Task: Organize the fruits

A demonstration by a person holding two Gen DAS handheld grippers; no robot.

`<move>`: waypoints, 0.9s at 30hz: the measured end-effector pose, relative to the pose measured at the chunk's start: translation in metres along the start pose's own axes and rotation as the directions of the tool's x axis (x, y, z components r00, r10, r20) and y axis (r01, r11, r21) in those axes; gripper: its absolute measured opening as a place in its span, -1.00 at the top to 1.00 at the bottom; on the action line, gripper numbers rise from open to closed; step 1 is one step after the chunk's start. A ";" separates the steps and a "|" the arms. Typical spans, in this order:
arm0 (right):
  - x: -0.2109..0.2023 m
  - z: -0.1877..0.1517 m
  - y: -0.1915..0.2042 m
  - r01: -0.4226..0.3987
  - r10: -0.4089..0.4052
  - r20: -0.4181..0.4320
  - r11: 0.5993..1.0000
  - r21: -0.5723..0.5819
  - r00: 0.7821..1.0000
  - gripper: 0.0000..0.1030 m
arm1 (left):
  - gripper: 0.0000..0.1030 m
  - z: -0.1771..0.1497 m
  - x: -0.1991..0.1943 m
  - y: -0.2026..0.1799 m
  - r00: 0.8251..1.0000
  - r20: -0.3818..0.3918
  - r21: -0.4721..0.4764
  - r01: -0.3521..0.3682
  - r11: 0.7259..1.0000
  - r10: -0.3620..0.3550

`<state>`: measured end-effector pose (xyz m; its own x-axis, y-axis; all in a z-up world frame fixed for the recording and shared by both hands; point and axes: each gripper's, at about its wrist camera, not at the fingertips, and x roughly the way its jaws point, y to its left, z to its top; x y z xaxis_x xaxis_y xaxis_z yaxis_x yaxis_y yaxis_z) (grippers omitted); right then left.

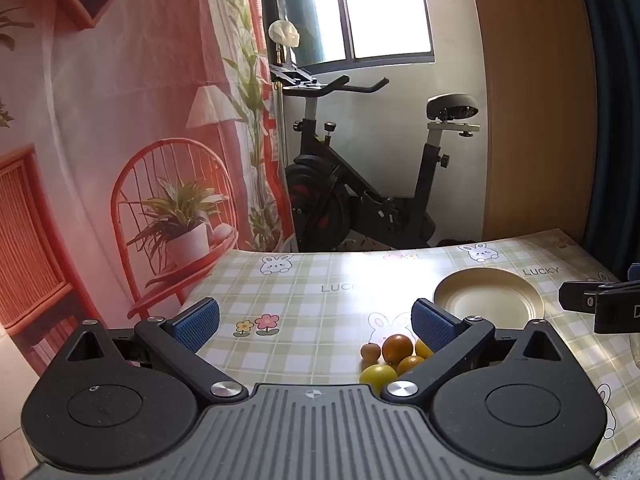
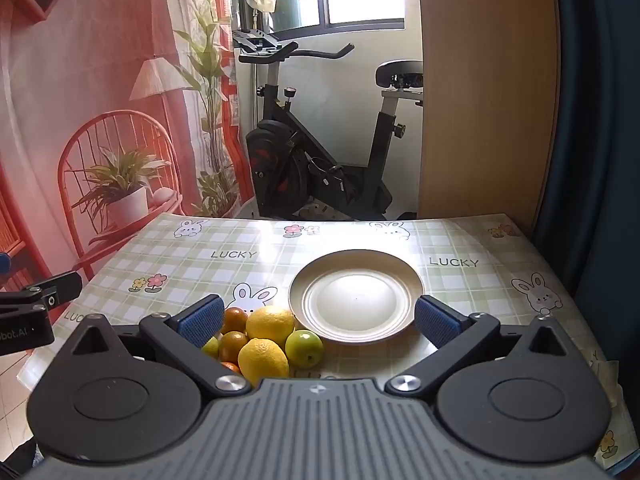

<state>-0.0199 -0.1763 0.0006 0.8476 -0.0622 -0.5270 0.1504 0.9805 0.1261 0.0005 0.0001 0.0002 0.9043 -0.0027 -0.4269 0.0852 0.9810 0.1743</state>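
Nothing is sorted yet: the plate (image 2: 356, 294) at centre frame on the checked worktop (image 2: 200, 268) sits empty, while the fruits (image 2: 264, 340) lie piled just beside its lower-left rim. Left tongs (image 1: 316, 326) and right tongs (image 2: 320, 322) hover spread wide, holding nothing.

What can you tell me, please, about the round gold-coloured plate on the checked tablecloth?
The round gold-coloured plate is shallow, with a broad raised rim and a flat, pale, glossy centre that reflects the window light; it looks metallic. It lies flat and empty on the green checked tablecloth. The heap of fruit sits by its near left edge; whether the green fruit touches the rim I cannot tell.
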 end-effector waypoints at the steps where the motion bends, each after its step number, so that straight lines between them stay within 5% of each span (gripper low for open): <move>1: 0.000 0.000 0.000 -0.001 0.001 0.000 1.000 0.000 1.000 -1.00 | -1.00 0.000 0.000 0.000 1.000 0.000 -0.002 0.004 1.000 -0.004; 27: -0.008 0.000 0.000 0.000 -0.001 0.046 1.000 0.015 0.999 -1.00 | -1.00 -0.002 -0.009 0.006 0.999 0.040 -0.033 0.001 0.999 0.000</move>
<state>-0.0266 -0.1761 0.0048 0.8698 -0.0717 -0.4882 0.1584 0.9776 0.1386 -0.0075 0.0064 0.0033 0.9203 -0.0102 -0.3911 0.0723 0.9869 0.1443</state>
